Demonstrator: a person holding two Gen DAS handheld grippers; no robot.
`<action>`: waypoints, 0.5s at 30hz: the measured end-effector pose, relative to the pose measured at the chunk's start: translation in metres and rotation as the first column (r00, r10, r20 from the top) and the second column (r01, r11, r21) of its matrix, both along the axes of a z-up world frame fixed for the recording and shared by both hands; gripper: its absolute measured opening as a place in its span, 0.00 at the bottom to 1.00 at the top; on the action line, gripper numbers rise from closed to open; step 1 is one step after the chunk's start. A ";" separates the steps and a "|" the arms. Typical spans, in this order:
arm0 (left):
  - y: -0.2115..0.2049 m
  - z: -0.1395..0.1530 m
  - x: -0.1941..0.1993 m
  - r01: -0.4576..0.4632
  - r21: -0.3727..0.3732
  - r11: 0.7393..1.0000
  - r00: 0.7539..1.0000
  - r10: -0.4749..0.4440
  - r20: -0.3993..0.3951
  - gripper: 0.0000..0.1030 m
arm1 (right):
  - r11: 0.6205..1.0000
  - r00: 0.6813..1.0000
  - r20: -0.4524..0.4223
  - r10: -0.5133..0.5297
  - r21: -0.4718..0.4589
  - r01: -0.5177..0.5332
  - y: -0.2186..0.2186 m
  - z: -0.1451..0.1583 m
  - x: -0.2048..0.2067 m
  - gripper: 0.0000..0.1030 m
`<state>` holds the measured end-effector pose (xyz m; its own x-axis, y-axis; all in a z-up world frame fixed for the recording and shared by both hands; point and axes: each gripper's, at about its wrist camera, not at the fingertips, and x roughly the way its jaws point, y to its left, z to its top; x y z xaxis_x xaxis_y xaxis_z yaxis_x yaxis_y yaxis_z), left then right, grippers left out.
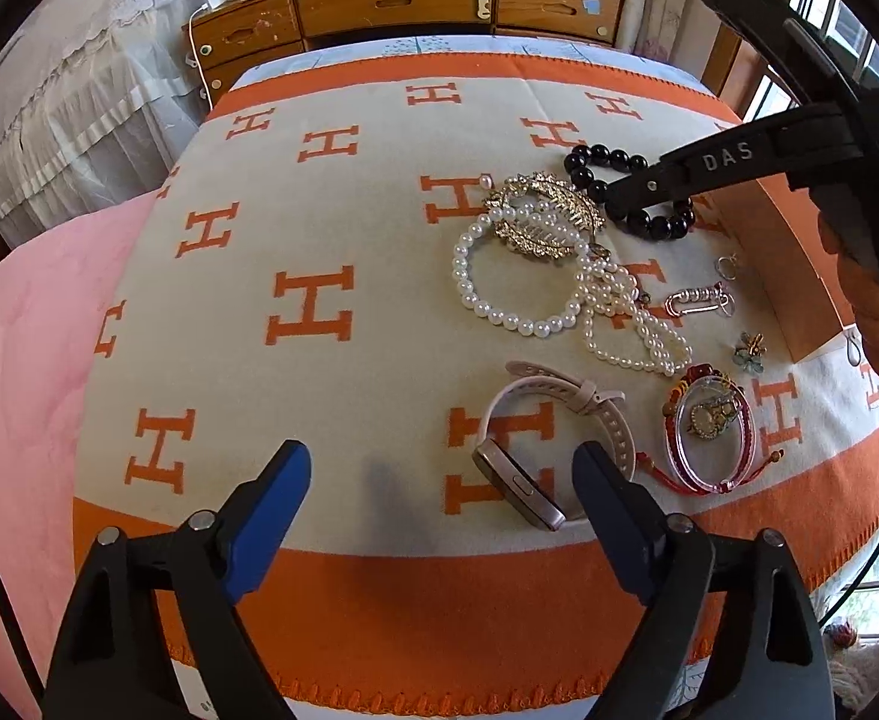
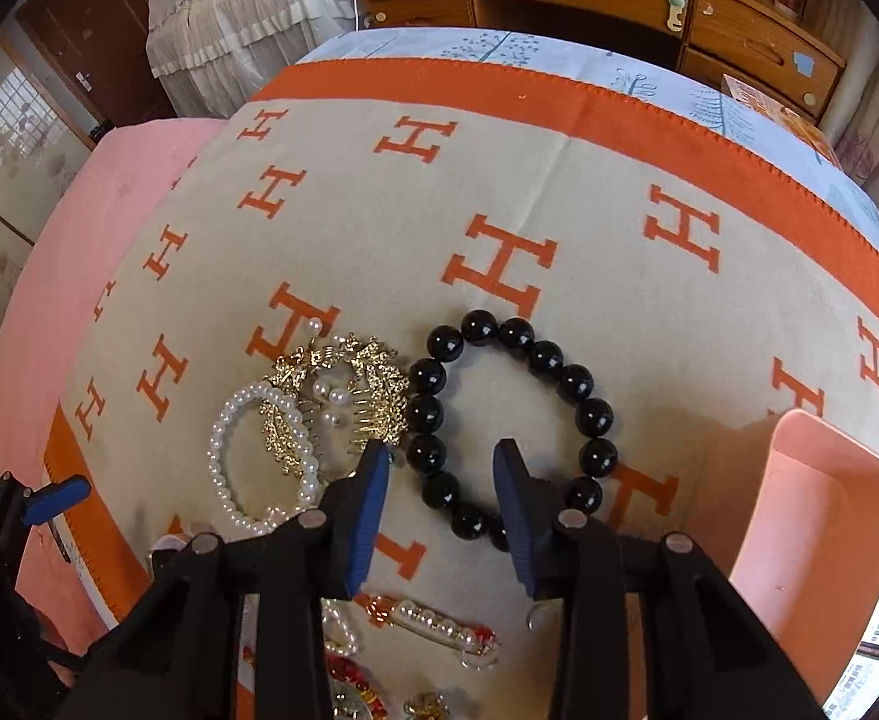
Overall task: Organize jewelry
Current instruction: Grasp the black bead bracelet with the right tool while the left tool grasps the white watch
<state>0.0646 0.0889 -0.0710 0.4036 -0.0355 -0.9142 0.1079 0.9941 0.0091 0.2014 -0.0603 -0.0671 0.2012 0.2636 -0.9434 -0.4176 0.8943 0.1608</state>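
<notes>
Jewelry lies on an orange-and-cream H-patterned blanket (image 1: pixel 319 240). A black bead bracelet (image 2: pixel 559 372) lies just ahead of my right gripper (image 2: pixel 442 456), which is open, its blue fingers over the bracelet's near side. Left of it are a gold hair comb (image 2: pixel 373 396) and a pearl bracelet (image 2: pixel 223 450). My left gripper (image 1: pixel 439 462) is open and empty, low over the blanket, with a pale pink watch (image 1: pixel 535 456) beside its right finger. Pearl strands (image 1: pixel 631 318), a clear bangle (image 1: pixel 709 432) and small clips (image 1: pixel 700 300) lie further right. The black bracelet (image 1: pixel 595 159) shows under the right gripper's arm.
A pink open box (image 2: pixel 811 516) stands at the right, near the black bracelet. A pink quilt (image 1: pixel 13 360) covers the left of the bed. A wooden desk with drawers (image 1: pixel 391 0) stands beyond the far edge.
</notes>
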 end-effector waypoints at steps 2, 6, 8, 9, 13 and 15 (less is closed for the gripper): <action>-0.002 -0.004 0.002 0.002 -0.006 1.000 1.000 -0.002 -0.026 0.75 | 1.000 1.000 -0.014 0.018 -0.017 -0.018 0.005 -0.007 0.004 0.24; -0.001 -0.008 0.002 -0.004 -0.021 1.000 0.999 0.003 -0.053 0.71 | 0.998 0.999 0.000 0.044 -0.042 -0.044 0.013 -0.012 0.005 0.21; -0.001 -0.010 0.003 -0.008 -0.021 1.000 0.998 0.007 -0.063 0.66 | 0.997 0.998 0.002 0.056 -0.052 -0.056 0.014 -0.012 0.004 0.21; -0.001 -0.012 0.004 -0.010 -0.030 1.000 0.997 0.008 -0.073 0.66 | 0.997 0.998 0.001 0.060 -0.054 -0.060 0.015 -0.012 0.004 0.21; -0.002 -0.021 0.009 -0.019 -0.056 0.998 0.993 0.012 -0.120 0.43 | 0.996 0.998 -0.025 0.066 -0.059 -0.067 0.010 -0.011 0.010 0.21; -0.006 -0.021 0.010 -0.008 -0.020 1.000 0.994 0.006 -0.107 0.34 | 0.997 0.997 -0.044 0.059 -0.043 -0.061 0.004 -0.011 0.013 0.21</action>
<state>0.0744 0.0829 -0.0925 0.3035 -0.0516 -0.9514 0.1001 0.9947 -0.0220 0.2144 -0.0564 -0.0783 0.1455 0.2321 -0.9617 -0.4644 0.8743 0.1408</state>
